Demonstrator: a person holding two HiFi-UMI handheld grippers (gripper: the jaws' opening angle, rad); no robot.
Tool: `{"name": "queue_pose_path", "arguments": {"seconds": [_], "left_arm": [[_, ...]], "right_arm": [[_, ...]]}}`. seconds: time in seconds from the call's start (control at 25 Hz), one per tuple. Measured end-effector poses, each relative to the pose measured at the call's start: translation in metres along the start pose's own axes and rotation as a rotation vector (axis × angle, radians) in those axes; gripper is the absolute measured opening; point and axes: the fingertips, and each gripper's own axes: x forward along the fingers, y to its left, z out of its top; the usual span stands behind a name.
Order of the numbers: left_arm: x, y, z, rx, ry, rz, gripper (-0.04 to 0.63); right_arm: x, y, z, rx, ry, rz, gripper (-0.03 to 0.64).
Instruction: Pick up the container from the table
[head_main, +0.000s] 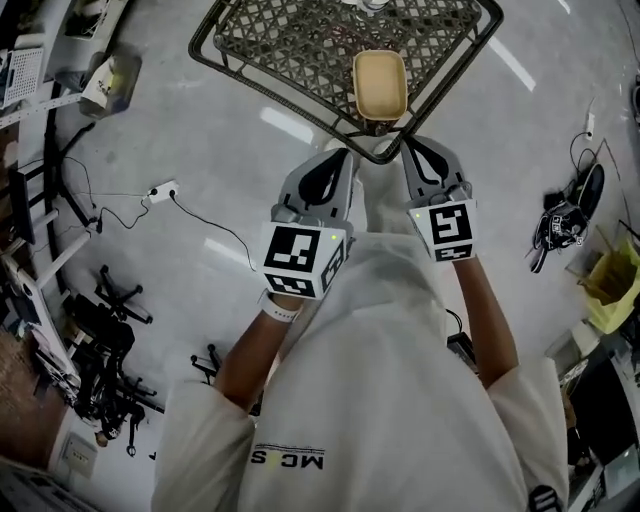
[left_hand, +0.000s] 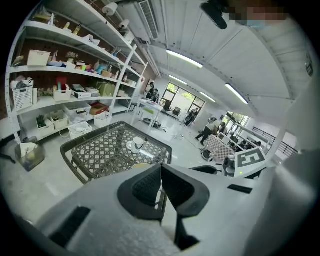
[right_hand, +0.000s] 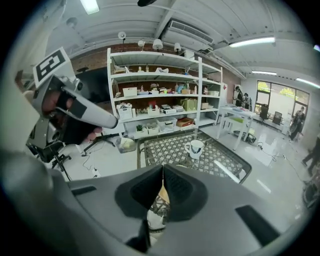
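Left gripper (head_main: 338, 156) and right gripper (head_main: 411, 144), fingers pressed together, hover at the table's (head_main: 290, 40) near corner; the tan container (head_main: 380, 83) there lies lengthwise, pointing away.

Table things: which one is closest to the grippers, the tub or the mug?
The tan container, at the table's near corner just ahead of the left gripper and right gripper. The white mug stands farther back.

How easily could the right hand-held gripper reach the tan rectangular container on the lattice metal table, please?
Probably yes: the right hand-held gripper hovers just short of the tan container, which lies by the lattice table's near corner, nothing between them. Its shut jaws must open first.
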Motion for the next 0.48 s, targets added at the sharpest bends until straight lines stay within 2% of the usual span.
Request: {"name": "queue_pose_path", "arguments": {"seconds": [0.16,0.48], "left_arm": [[0.007,0.008,-0.013,-0.020,0.021,0.003,0.028],[0.029,0.030,-0.033,-0.081,0.024,0.029,0.028]], "right_arm": [[0.017,0.003,-0.009,-0.038,0.035,0.025,0.020],[0.054,0.005,-0.036,-0.124,0.121,0.092,0.067]]}}
